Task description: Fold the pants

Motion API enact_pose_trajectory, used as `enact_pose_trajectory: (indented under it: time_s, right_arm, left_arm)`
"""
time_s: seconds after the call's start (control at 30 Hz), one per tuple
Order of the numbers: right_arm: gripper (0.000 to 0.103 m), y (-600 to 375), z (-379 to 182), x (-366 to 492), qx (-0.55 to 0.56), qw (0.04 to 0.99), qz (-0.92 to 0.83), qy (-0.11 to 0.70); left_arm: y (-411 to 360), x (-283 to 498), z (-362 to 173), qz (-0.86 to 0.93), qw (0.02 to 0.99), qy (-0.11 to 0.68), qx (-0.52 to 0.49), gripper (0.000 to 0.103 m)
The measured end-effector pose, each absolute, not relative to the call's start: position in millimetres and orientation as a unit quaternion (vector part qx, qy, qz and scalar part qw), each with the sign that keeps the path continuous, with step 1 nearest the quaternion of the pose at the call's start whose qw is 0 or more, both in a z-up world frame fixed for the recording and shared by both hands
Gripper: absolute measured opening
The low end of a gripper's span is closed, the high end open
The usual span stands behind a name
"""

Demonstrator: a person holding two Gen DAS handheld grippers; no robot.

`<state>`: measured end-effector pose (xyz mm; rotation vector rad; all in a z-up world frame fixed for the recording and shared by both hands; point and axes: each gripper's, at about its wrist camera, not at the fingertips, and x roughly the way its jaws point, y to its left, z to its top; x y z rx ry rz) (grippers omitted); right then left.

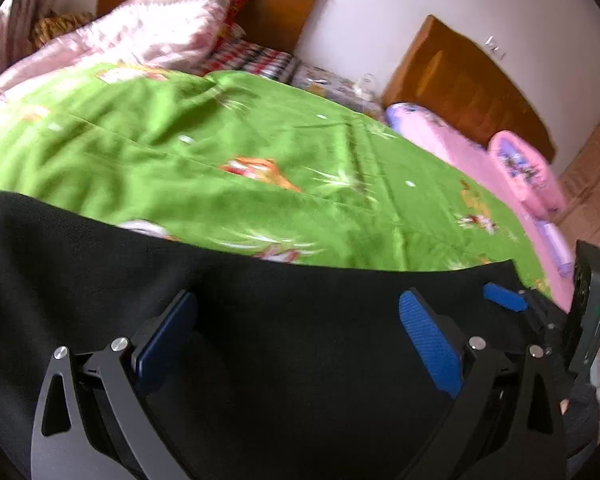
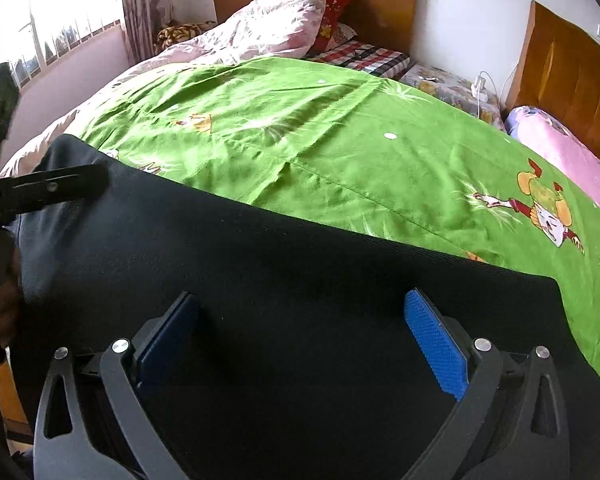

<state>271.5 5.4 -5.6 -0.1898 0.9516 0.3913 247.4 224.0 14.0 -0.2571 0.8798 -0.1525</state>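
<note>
The black pants point(image 1: 260, 320) lie flat at the near edge of the bed, on top of the green bedsheet point(image 1: 204, 152) with its cartoon pictures. Their far edge runs straight across both views, and the green sheet shows just past it.

The left gripper point(image 1: 296, 320) sits over the pants with its two blue pads point(image 1: 428, 344) wide apart — it is open and holds nothing. Black cloth fills the gap between the pads. I cannot tell if the pads touch the cloth.

The right gripper point(image 2: 300, 328) is the same — its blue pads point(image 2: 436, 344) stand far apart over the pants point(image 2: 260, 280), with only black cloth between them. In the left view, the right gripper point(image 1: 540, 312) shows at the right side, near the corner of the pants. In the right view, the left gripper point(image 2: 40, 192) pokes in from the left, over the other end of the pants.

Farther back on the bed are a pink quilt point(image 2: 260, 28), a red pillow point(image 2: 332, 0) and a checked cloth point(image 2: 364, 56), in front of a wooden headboard point(image 2: 388, 4). A second wooden headboard point(image 2: 572, 80) stands to the right, with a pink blanket point(image 2: 568, 152) before it. A bright window point(image 2: 60, 20) is on the left.
</note>
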Motion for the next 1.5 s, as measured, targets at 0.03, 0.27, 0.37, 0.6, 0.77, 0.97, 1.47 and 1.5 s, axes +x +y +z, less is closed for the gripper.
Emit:
enact_pose_trajectory:
  time_s: [0.03,0.27,0.37,0.6,0.77,0.97,1.47,1.5]
  right_arm:
    - [0.099,7,-6,272,-0.094,0.866,0.186,0.454]
    - [0.099,9,-7,272,-0.093,0.866,0.186,0.454]
    - [0.099,16,-5,268,-0.094,0.869,0.165,0.456]
    - [0.099,113,28,253,-0.116,0.857,0.262,0.428]
    - [0.099,168,-7,272,-0.180,0.830,0.282,0.445]
    - [0.099,171,8,283,-0.163,0.843,0.261,0.440]
    - [0.098,179,8,261,-0.142,0.832,0.300,0.445]
    - [0.098,180,5,254,-0.153,0.825,0.308,0.449]
  left_arm:
    - [231,239,23,-0.058,0.904,0.407,-0.116,0.101]
    - [325,240,3,0.069,0.894,0.434,-0.085,0.101]
    - [348,241,-10,0.033,0.892,0.433,-0.125,0.101]
    - [331,245,-12,0.066,0.889,0.446,-0.076,0.102]
    - [330,246,-13,0.065,0.889,0.448,-0.074,0.102]
    - [332,243,-12,0.060,0.891,0.442,-0.085,0.102]
    - [334,241,-10,0.056,0.893,0.437,-0.095,0.102]
    - [334,240,-10,0.056,0.893,0.437,-0.095,0.102]
